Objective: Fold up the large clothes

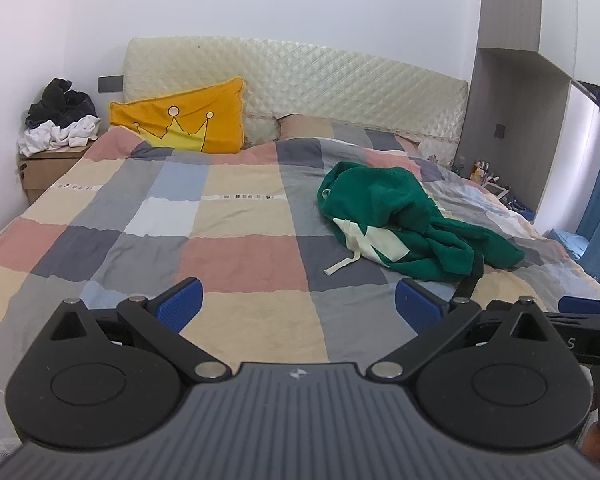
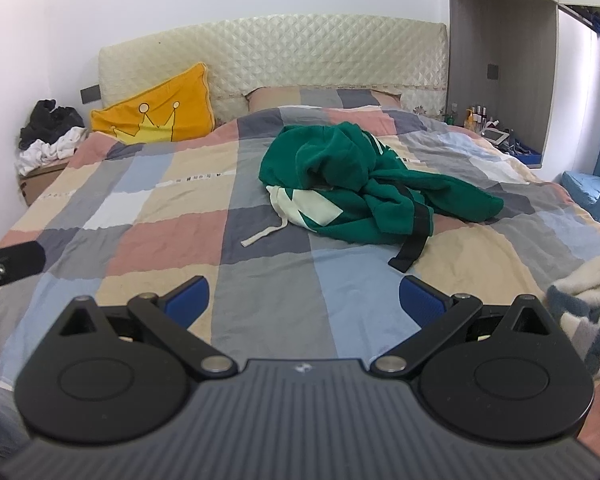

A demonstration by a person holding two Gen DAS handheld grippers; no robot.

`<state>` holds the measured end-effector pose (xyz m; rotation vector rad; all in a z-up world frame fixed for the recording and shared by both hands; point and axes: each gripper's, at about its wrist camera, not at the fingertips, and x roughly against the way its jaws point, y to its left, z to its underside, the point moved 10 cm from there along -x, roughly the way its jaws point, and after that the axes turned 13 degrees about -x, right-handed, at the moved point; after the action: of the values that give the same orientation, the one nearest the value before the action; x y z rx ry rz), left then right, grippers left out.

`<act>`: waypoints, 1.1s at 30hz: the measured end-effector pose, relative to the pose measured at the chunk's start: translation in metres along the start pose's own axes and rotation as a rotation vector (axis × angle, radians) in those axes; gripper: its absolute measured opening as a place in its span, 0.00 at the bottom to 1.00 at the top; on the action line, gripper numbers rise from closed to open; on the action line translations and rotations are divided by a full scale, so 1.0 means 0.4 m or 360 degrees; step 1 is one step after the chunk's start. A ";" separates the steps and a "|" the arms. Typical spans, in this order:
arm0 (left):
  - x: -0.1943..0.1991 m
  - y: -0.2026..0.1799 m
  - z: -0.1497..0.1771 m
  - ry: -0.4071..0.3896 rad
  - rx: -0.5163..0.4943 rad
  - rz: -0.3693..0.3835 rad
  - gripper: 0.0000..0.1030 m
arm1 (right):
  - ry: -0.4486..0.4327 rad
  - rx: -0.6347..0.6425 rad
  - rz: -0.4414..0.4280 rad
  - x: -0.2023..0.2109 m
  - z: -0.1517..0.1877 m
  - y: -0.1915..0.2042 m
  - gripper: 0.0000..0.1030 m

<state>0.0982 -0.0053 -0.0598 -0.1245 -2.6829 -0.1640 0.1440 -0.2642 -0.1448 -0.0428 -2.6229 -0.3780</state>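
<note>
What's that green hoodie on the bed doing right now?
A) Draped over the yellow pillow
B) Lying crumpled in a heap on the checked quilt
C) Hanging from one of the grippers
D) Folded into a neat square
B: the green hoodie lies bunched up on the checked quilt, and both the left gripper and the right gripper hover short of it with jaws spread wide and nothing between them.

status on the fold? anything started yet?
Done: nothing; the green hoodie lies crumpled on the checkered quilt. In hand: nothing; left gripper and right gripper are open, short of it. Left: grasp, spread flat, fold.
</note>
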 end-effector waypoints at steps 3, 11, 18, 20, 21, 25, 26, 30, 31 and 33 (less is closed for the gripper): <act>-0.006 0.001 0.006 0.0007 0.0006 0.0002 1.00 | 0.0000 0.0002 0.0004 0.000 0.003 -0.001 1.00; -0.037 -0.007 0.013 -0.0023 -0.0009 0.0039 1.00 | -0.0032 -0.0059 0.0041 -0.038 0.005 -0.006 1.00; -0.086 -0.003 0.013 -0.0009 -0.0006 0.0049 1.00 | -0.0020 -0.0064 0.0095 -0.085 0.025 -0.029 1.00; -0.112 0.000 0.011 0.0006 -0.0015 0.0047 1.00 | -0.0019 -0.0069 0.0115 -0.105 0.027 -0.038 1.00; -0.125 0.000 0.008 0.0010 -0.0028 0.0046 1.00 | -0.0026 -0.0074 0.0118 -0.114 0.026 -0.042 1.00; -0.176 0.005 -0.008 0.0020 -0.0055 0.0044 1.00 | -0.0029 -0.0127 0.0141 -0.159 0.021 -0.064 1.00; -0.190 0.006 -0.012 0.0021 -0.0071 0.0041 1.00 | -0.0034 -0.0142 0.0142 -0.168 0.017 -0.070 1.00; -0.254 0.003 -0.015 0.0050 -0.0084 0.0053 1.00 | -0.0035 -0.0173 0.0153 -0.201 0.000 -0.085 1.00; -0.271 0.001 -0.011 0.0065 -0.0074 0.0064 1.00 | -0.0024 -0.0187 0.0153 -0.212 -0.005 -0.089 1.00; -0.309 -0.003 -0.008 0.0092 -0.0059 0.0088 1.00 | -0.0031 -0.0195 0.0144 -0.225 -0.015 -0.094 1.00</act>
<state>0.2102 -0.0145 -0.1113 -0.2018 -2.6166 -0.1975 0.2224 -0.2987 -0.1919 -0.2065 -2.6032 -0.5085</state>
